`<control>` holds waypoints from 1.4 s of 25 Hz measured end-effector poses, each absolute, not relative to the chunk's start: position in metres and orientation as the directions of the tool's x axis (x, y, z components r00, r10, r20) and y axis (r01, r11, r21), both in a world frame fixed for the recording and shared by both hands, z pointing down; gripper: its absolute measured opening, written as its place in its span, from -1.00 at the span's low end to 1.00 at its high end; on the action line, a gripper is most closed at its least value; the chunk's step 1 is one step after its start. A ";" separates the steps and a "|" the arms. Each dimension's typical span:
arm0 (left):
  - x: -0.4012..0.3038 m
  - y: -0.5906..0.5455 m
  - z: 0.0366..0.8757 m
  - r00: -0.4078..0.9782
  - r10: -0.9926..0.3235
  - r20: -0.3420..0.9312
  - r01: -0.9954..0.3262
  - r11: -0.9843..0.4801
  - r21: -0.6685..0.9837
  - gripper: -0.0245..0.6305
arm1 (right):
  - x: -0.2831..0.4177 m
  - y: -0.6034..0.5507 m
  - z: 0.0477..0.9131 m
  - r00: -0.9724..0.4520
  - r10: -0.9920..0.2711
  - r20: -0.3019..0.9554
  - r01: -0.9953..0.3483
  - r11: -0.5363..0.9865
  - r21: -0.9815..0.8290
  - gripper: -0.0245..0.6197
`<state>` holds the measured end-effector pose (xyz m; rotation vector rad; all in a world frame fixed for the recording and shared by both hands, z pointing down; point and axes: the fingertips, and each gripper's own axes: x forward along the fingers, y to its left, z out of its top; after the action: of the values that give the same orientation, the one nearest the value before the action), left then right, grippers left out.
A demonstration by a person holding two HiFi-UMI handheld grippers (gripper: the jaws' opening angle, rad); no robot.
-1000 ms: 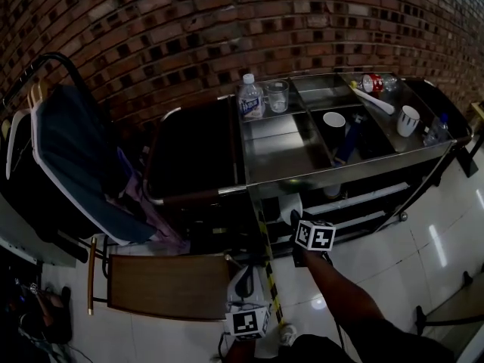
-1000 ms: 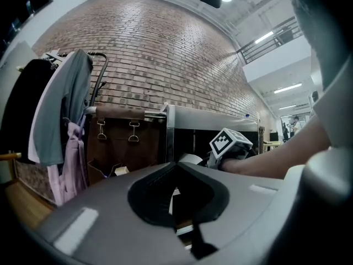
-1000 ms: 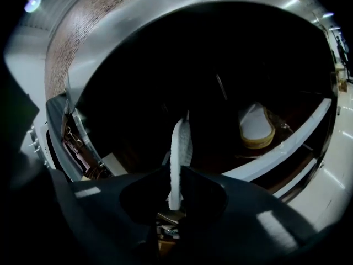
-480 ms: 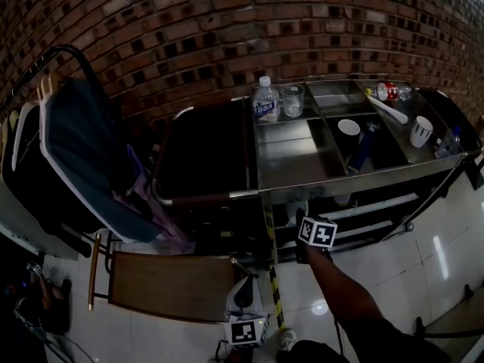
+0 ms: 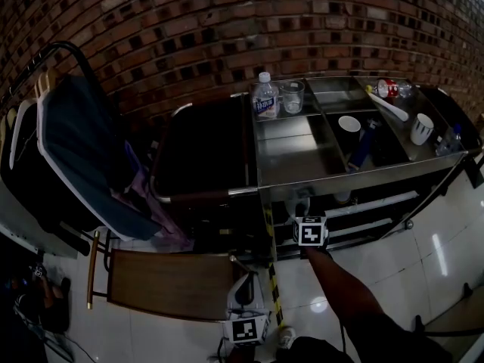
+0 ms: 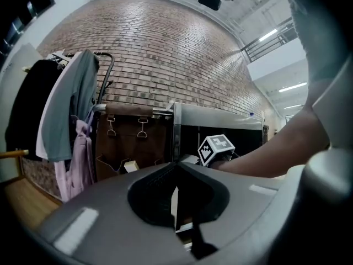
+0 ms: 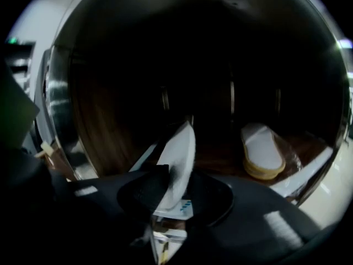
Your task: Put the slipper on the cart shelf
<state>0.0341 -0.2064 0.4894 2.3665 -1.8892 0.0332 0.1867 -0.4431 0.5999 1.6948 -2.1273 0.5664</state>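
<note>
My right gripper (image 5: 306, 216) reaches under the steel cart (image 5: 302, 153) into its lower shelf (image 7: 220, 158). In the right gripper view a white slipper (image 7: 179, 153) stands on edge between the jaws of that gripper (image 7: 176, 178). It leans on the left pad, a dark gap shows at the right one, and the jaws are opening. A second white slipper (image 7: 262, 148) lies flat on the shelf to the right. My left gripper (image 5: 243, 286) hangs low over the floor, shut and empty, with only a thin slit between its fingers (image 6: 175, 173).
The cart top carries a water bottle (image 5: 265, 97), a glass (image 5: 293, 95) and two cups (image 5: 350, 123) (image 5: 421, 127). A clothes rack with hanging garments (image 5: 76, 150) and a wooden seat (image 5: 170, 284) stand to the left. Yellow-black tape (image 5: 270, 267) runs across the floor.
The right gripper has stayed at the lower shelf while its marker cube turned to face upward. The left gripper has barely moved. The head view shifted slightly.
</note>
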 end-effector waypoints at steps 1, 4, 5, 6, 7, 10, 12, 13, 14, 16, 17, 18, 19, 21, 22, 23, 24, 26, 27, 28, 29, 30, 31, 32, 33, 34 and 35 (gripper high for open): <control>0.035 -0.206 0.488 0.231 -0.969 0.084 -0.971 -0.225 0.079 -0.87 | 0.186 -0.443 0.599 -0.204 -0.833 0.514 -0.977 0.206 -0.053 -0.64; 0.037 -0.205 0.495 0.240 -0.966 0.096 -0.969 -0.232 0.085 -0.87 | 0.191 -0.444 0.607 -0.184 -0.822 0.539 -0.976 0.216 -0.003 -0.33; 0.036 -0.205 0.495 0.239 -0.966 0.095 -0.969 -0.231 0.086 -0.88 | 0.192 -0.444 0.611 -0.182 -0.817 0.546 -0.976 0.216 -0.002 -0.30; 0.036 -0.206 0.494 0.238 -0.967 0.091 -0.969 -0.230 0.087 -0.87 | 0.194 -0.443 0.614 -0.180 -0.816 0.550 -0.977 0.214 -0.002 -0.28; 0.036 -0.206 0.492 0.239 -0.967 0.089 -0.969 -0.231 0.089 -0.87 | 0.196 -0.443 0.616 -0.176 -0.816 0.551 -0.978 0.210 -0.001 -0.27; 0.036 -0.207 0.487 0.247 -0.966 0.076 -0.967 -0.240 0.089 -0.87 | 0.198 -0.445 0.619 -0.157 -0.823 0.547 -0.979 0.203 0.025 -0.25; 0.035 -0.206 0.486 0.248 -0.966 0.073 -0.967 -0.242 0.082 -0.87 | 0.200 -0.447 0.624 -0.135 -0.825 0.548 -0.976 0.205 0.069 -0.24; 0.035 -0.205 0.486 0.246 -0.967 0.074 -0.968 -0.240 0.080 -0.87 | 0.201 -0.448 0.626 -0.122 -0.827 0.548 -0.973 0.209 0.098 -0.23; 0.034 -0.204 0.486 0.244 -0.967 0.075 -0.968 -0.239 0.080 -0.87 | 0.202 -0.449 0.627 -0.114 -0.829 0.547 -0.968 0.216 0.125 -0.18; 0.033 -0.202 0.485 0.243 -0.967 0.079 -0.968 -0.237 0.081 -0.87 | 0.203 -0.450 0.627 -0.109 -0.830 0.547 -0.960 0.230 0.157 -0.14; 0.032 -0.201 0.486 0.239 -0.968 0.081 -0.969 -0.233 0.081 -0.87 | 0.203 -0.451 0.627 -0.109 -0.830 0.547 -0.958 0.234 0.163 -0.11; 0.031 -0.200 0.487 0.235 -0.968 0.083 -0.970 -0.229 0.080 -0.87 | 0.204 -0.452 0.626 -0.111 -0.830 0.546 -0.958 0.236 0.164 -0.10; 0.030 -0.200 0.487 0.232 -0.969 0.085 -0.971 -0.226 0.078 -0.87 | 0.204 -0.452 0.623 -0.116 -0.835 0.538 -0.959 0.235 0.159 -0.09; 0.030 -0.199 0.485 0.234 -0.969 0.084 -0.971 -0.228 0.076 -0.88 | 0.203 -0.450 0.606 -0.143 -0.859 0.491 -0.961 0.239 0.138 -0.05; 0.031 -0.200 0.484 0.237 -0.968 0.085 -0.970 -0.231 0.075 -0.87 | 0.202 -0.447 0.595 -0.163 -0.873 0.460 -0.961 0.247 0.127 -0.06; 0.032 -0.200 0.485 0.240 -0.967 0.089 -0.969 -0.234 0.075 -0.87 | 0.201 -0.442 0.583 -0.181 -0.883 0.433 -0.959 0.255 0.120 -0.06; 0.032 -0.201 0.486 0.244 -0.965 0.093 -0.969 -0.238 0.072 -0.87 | 0.200 -0.435 0.572 -0.194 -0.890 0.412 -0.958 0.262 0.115 -0.06; 0.035 -0.202 0.481 0.250 -0.964 0.089 -0.967 -0.245 0.065 -0.87 | 0.201 -0.418 0.555 -0.218 -0.898 0.382 -0.956 0.276 0.103 -0.06; 0.038 -0.203 0.476 0.256 -0.963 0.080 -0.966 -0.252 0.064 -0.87 | 0.202 -0.408 0.548 -0.232 -0.900 0.369 -0.954 0.285 0.096 -0.06; 0.041 -0.203 0.472 0.265 -0.961 0.071 -0.963 -0.261 0.062 -0.87 | 0.202 -0.397 0.540 -0.246 -0.901 0.357 -0.952 0.295 0.087 -0.06; 0.044 -0.203 0.470 0.277 -0.959 0.063 -0.960 -0.273 0.061 -0.88 | 0.203 -0.385 0.532 -0.260 -0.902 0.345 -0.950 0.303 0.075 -0.06; 0.047 -0.203 0.468 0.290 -0.955 0.054 -0.956 -0.287 0.063 -0.88 | 0.204 -0.373 0.524 -0.272 -0.902 0.334 -0.949 0.308 0.059 -0.06; 0.051 -0.202 0.466 0.304 -0.952 0.047 -0.952 -0.300 0.067 -0.87 | 0.206 -0.360 0.517 -0.282 -0.903 0.323 -0.949 0.312 0.043 -0.13; 0.054 -0.202 0.462 0.315 -0.948 0.039 -0.948 -0.312 0.067 -0.87 | 0.207 -0.347 0.509 -0.289 -0.905 0.313 -0.949 0.314 0.030 -0.20; 0.058 -0.201 0.457 0.323 -0.946 0.033 -0.945 -0.321 0.069 -0.87 | 0.209 -0.334 0.502 -0.295 -0.906 0.304 -0.949 0.315 0.021 -0.26; 0.060 -0.199 0.454 0.329 -0.944 0.025 -0.943 -0.326 0.072 -0.87 | 0.210 -0.320 0.496 -0.298 -0.908 0.296 -0.949 0.316 0.016 -0.34; 0.062 -0.197 0.450 0.332 -0.943 0.017 -0.941 -0.330 0.073 -0.87 | 0.211 -0.307 0.490 -0.297 -0.910 0.290 -0.949 0.314 0.013 -0.45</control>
<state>0.0624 -0.1971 0.4500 2.5060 -1.7767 -0.0438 0.2113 -0.3067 0.4900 1.6920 -2.3381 0.2358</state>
